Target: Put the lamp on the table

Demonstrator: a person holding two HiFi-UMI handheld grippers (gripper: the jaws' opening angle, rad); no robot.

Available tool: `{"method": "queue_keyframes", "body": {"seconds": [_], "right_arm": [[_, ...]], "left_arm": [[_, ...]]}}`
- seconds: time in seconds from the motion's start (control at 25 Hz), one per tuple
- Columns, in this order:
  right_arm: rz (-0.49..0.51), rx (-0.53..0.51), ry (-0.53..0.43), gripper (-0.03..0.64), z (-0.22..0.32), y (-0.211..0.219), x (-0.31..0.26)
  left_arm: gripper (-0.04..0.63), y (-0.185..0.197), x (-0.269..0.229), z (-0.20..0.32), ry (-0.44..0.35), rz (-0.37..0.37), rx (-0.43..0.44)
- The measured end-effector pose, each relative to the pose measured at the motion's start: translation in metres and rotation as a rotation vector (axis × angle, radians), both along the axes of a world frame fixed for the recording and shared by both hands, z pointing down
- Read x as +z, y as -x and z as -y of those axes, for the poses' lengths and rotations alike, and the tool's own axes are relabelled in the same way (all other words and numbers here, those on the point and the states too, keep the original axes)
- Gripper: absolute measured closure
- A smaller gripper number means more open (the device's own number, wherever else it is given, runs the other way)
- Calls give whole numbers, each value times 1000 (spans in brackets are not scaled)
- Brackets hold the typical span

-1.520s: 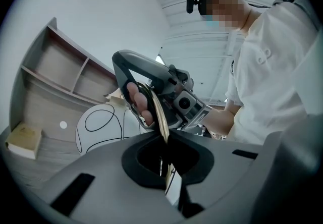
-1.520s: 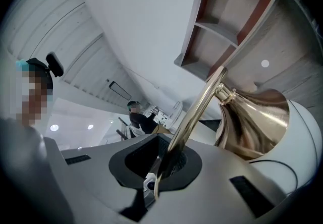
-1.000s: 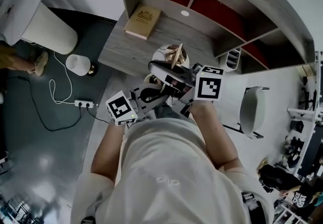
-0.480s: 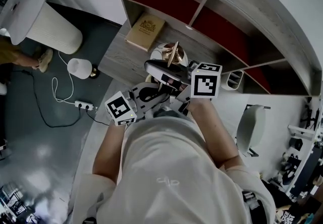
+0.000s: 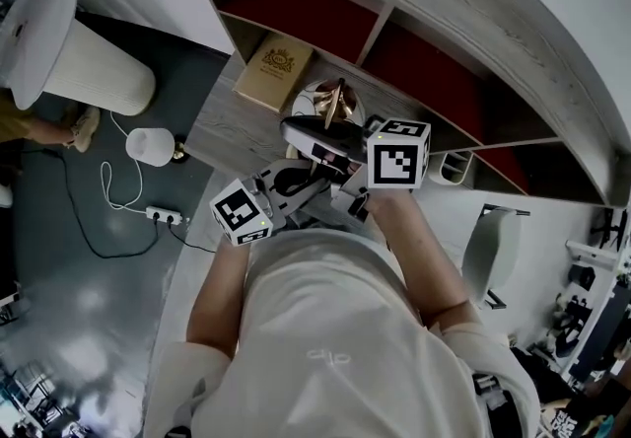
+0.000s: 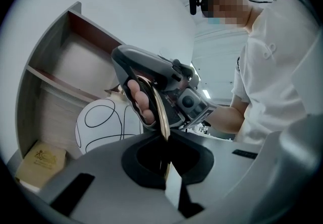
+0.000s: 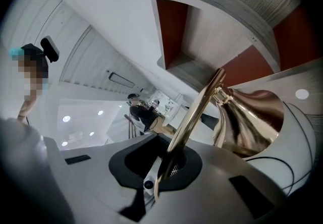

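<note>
The lamp (image 5: 330,107) has a white globe with black lines (image 6: 107,122) and a brass frame. I hold it above the grey wooden table (image 5: 222,130), in front of the shelf unit. My left gripper (image 6: 169,177) is shut on a thin brass strip (image 6: 161,117) of the frame. My right gripper (image 7: 161,175) is shut on a brass rod (image 7: 194,112) next to the brass cone (image 7: 250,117). In the head view the left gripper (image 5: 296,180) sits below the lamp and the right gripper (image 5: 323,138) reaches it from the right.
A tan book (image 5: 273,71) lies on the table's far left part. The shelf unit (image 5: 394,41) with red back panels rises behind. On the dark floor at left are a small white lamp (image 5: 150,146), a power strip (image 5: 163,215) and a tall white cylinder (image 5: 74,51). A chair (image 5: 493,244) stands at right.
Both grippers have carried the lamp closer to the table and shelf unit, which now fill more of the head view. Both stay shut on the brass frame.
</note>
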State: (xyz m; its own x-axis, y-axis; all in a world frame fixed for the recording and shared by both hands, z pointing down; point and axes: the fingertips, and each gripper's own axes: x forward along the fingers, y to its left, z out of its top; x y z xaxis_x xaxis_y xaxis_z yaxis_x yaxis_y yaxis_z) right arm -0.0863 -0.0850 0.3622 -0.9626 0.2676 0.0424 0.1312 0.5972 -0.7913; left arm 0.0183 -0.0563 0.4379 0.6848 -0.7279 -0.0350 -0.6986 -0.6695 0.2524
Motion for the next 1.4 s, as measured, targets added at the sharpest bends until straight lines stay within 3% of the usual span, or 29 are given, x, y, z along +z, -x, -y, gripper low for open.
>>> {"method": "queue_keyframes", "body": {"seconds": [0.6,0.92,1.4], "right_arm": [[-36,230,8,589,50,21,9],[-64,319,7,591,55,21,21],[-73,384,-27,589,51,13,24]], "left_arm": [[581,29,3,25,15,-63,260],[581,23,11,19,53,-62,410],[580,14,14,9,64,-78,522]]}}
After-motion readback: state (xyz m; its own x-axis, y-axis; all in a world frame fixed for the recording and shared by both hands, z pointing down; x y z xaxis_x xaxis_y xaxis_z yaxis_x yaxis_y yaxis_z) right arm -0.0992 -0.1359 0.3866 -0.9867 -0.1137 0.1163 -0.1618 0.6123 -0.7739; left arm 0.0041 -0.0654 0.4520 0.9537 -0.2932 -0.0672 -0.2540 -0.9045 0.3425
